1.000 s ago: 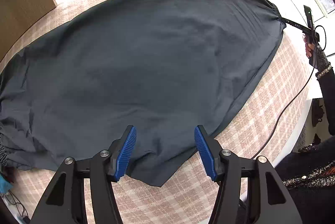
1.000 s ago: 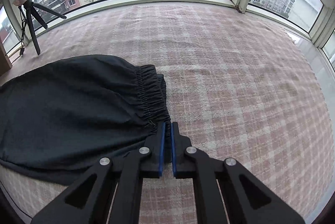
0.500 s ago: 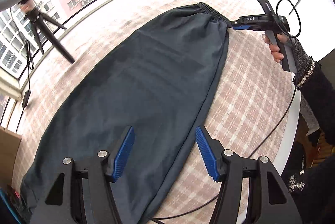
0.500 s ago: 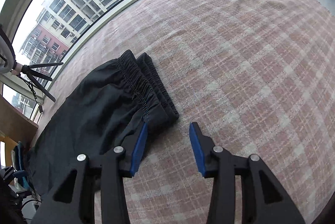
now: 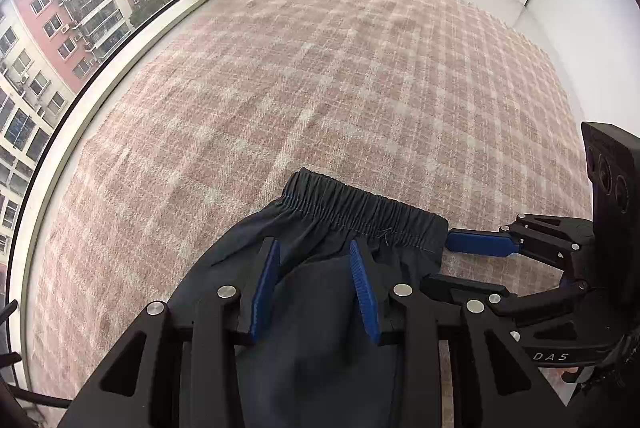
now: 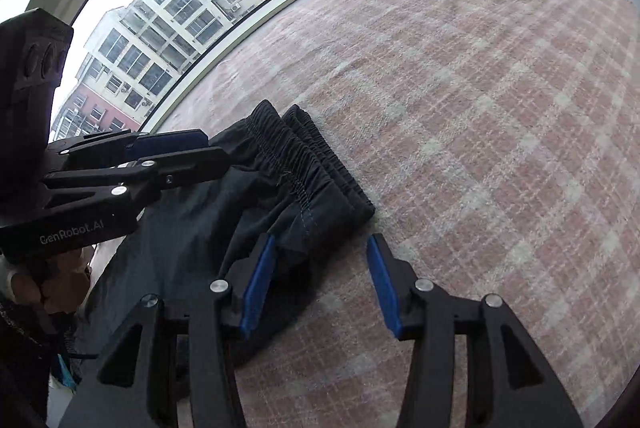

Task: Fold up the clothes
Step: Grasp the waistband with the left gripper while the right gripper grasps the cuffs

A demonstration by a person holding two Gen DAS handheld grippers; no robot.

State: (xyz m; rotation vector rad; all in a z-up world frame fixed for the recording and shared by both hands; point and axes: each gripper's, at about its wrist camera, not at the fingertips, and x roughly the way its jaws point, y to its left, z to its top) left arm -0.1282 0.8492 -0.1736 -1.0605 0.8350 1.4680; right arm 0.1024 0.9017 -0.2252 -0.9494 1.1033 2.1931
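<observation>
Garment: dark trousers (image 6: 224, 212) lie on the plaid blanket (image 6: 500, 148), 2 elastic waistbands stacked.
Right gripper (image 6: 320, 280): jaws apart, straddling the waistband corner without gripping it.
Left gripper (image 6: 200, 152): reaches in from the left, over the fabric; jaw gap unclear.

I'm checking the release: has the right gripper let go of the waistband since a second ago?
Yes. The right gripper has opened and backed off the waistband, which lies on the plaid rug.

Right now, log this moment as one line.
task fold clothes | left gripper open over dark garment | right gripper open at elastic waistband | plaid cloth beneath
</observation>
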